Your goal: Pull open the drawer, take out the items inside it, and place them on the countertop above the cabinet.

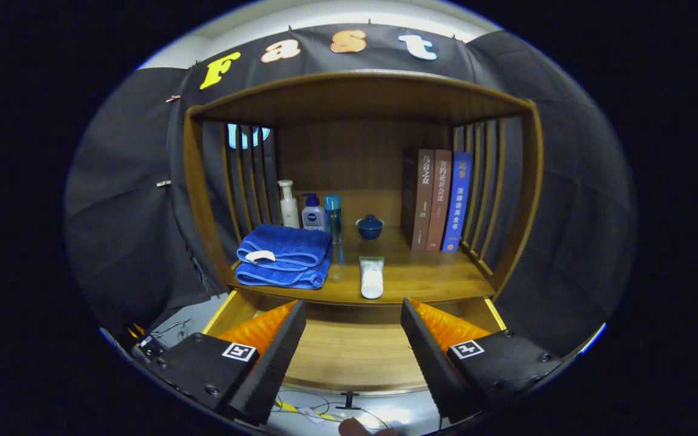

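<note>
The wooden cabinet's drawer [349,357] is pulled open under the countertop [422,278], and its bare wooden floor shows between my fingers. My gripper [354,315] hovers above the open drawer, open, with nothing between its fingers. A white tube [371,276] lies on the countertop's front edge, just beyond the fingers. A folded blue towel [284,257] rests on the countertop to the tube's left.
At the back of the countertop stand three bottles [309,211], a small blue lidded cup [370,226] and three upright books [438,200]. Slatted side walls and a top shelf enclose the niche. Cables lie on the floor [325,415] below the drawer.
</note>
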Demonstrator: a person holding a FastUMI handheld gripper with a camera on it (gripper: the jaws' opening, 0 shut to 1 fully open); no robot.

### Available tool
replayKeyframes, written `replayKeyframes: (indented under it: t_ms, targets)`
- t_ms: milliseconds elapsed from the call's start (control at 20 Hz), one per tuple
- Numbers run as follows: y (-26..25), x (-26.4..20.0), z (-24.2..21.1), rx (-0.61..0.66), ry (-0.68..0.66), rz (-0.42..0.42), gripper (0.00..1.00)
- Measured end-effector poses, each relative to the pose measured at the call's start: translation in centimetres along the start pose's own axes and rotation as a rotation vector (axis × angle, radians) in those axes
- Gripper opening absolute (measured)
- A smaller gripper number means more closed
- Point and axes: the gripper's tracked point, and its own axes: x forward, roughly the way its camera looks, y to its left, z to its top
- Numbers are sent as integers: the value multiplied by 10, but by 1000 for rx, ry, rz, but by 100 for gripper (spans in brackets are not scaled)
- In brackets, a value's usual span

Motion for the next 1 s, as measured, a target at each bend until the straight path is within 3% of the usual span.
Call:
replayKeyframes:
  t_ms: [500, 800, 1000]
  targets:
    - [14, -46, -104, 7, -183, -45, 100]
    - [2, -22, -189, 1, -123, -88, 100]
    - [-2, 0, -201, -30, -124, -79, 100]
